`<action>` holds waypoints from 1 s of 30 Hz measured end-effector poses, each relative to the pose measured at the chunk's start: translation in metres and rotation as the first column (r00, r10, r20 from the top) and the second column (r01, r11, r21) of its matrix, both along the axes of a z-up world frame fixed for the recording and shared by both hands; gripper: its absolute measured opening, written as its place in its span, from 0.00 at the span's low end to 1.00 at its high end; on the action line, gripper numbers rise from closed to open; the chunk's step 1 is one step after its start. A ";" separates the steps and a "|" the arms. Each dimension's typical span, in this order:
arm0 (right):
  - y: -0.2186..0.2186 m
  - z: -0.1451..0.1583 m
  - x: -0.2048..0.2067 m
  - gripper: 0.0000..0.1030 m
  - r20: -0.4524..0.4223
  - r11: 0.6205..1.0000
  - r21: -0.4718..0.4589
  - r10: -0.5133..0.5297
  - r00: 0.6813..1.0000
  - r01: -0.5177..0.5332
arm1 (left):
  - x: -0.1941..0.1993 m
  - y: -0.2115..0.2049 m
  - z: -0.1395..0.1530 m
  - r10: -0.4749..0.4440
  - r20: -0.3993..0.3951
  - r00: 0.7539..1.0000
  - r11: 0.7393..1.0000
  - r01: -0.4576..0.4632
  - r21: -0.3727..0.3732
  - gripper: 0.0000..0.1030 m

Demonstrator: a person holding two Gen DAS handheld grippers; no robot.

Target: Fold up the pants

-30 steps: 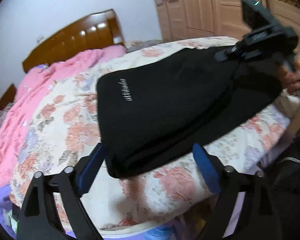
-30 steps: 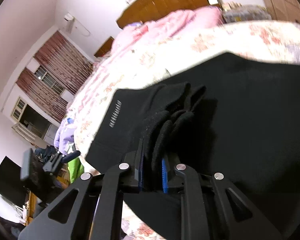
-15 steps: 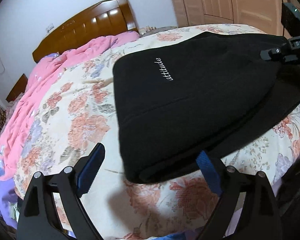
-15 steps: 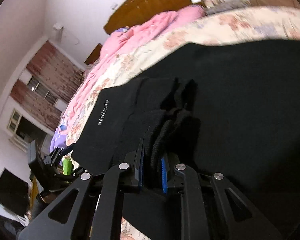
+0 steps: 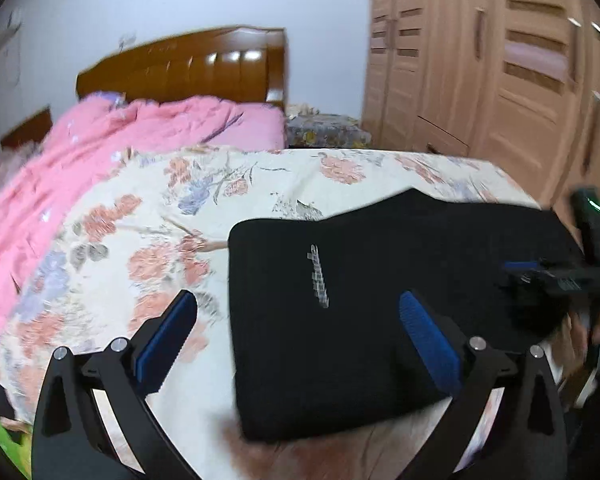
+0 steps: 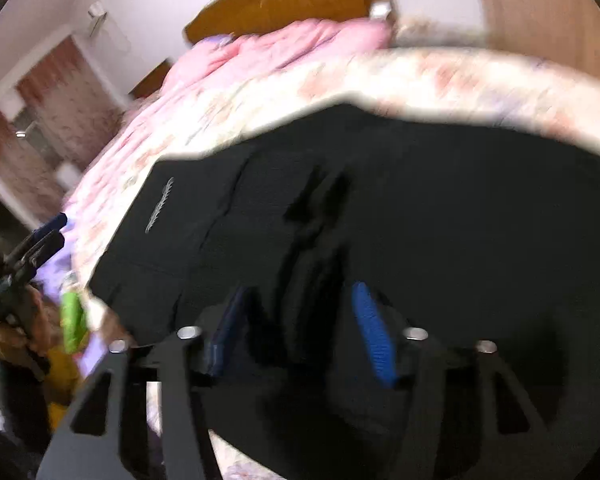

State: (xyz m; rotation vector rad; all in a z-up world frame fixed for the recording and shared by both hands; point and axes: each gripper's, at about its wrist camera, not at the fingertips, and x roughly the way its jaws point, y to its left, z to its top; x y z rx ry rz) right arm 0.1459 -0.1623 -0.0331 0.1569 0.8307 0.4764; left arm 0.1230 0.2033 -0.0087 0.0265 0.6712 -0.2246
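Observation:
The black pants [image 5: 360,292] lie folded flat on the floral bedspread [image 5: 148,232], with small white lettering [image 5: 320,276] on top. My left gripper [image 5: 296,332] is open, its blue pads [image 5: 166,340] spread over the pants' near left edge, holding nothing. My right gripper [image 6: 300,328] is open in the blurred right wrist view, its blue pads [image 6: 370,332] apart with bunched black cloth [image 6: 312,240] between them. It also shows in the left wrist view [image 5: 556,276] at the pants' right edge. The pants fill the right wrist view [image 6: 440,240].
A pink quilt [image 5: 80,168] lies on the bed's left side below a brown headboard [image 5: 188,68]. A wooden wardrobe [image 5: 500,64] stands at the right. The left gripper shows at the right wrist view's left edge [image 6: 24,264].
My right gripper has opened and let go of the bunched pants cloth. The pants have settled flat on the bed. My left gripper has lifted and tilted up.

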 end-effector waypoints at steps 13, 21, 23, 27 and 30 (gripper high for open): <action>0.062 -0.025 -0.002 0.64 0.053 0.940 -0.216 0.280 0.958 -0.263 | 0.023 -0.027 -0.083 -0.043 -0.155 0.987 0.999 0.046 0.016 0.98; 0.085 0.013 0.034 0.67 0.121 0.906 -0.287 0.357 0.926 -0.312 | 0.057 -0.019 -0.003 -0.061 -0.067 0.996 0.995 0.055 -0.078 0.97; 0.104 0.004 0.056 0.67 0.101 0.876 -0.321 0.409 0.907 -0.359 | 0.093 -0.021 -0.007 -0.089 -0.102 0.991 0.990 0.077 -0.116 0.98; 0.110 -0.026 0.080 0.76 -0.002 0.836 -0.371 0.435 0.901 -0.405 | 0.144 -0.032 -0.054 -0.062 -0.248 0.967 0.998 0.059 -0.020 0.97; 0.093 -0.032 0.089 0.79 -0.027 0.884 -0.253 0.400 0.916 -0.394 | 0.139 -0.041 -0.067 -0.055 -0.207 0.977 0.994 0.072 0.076 0.98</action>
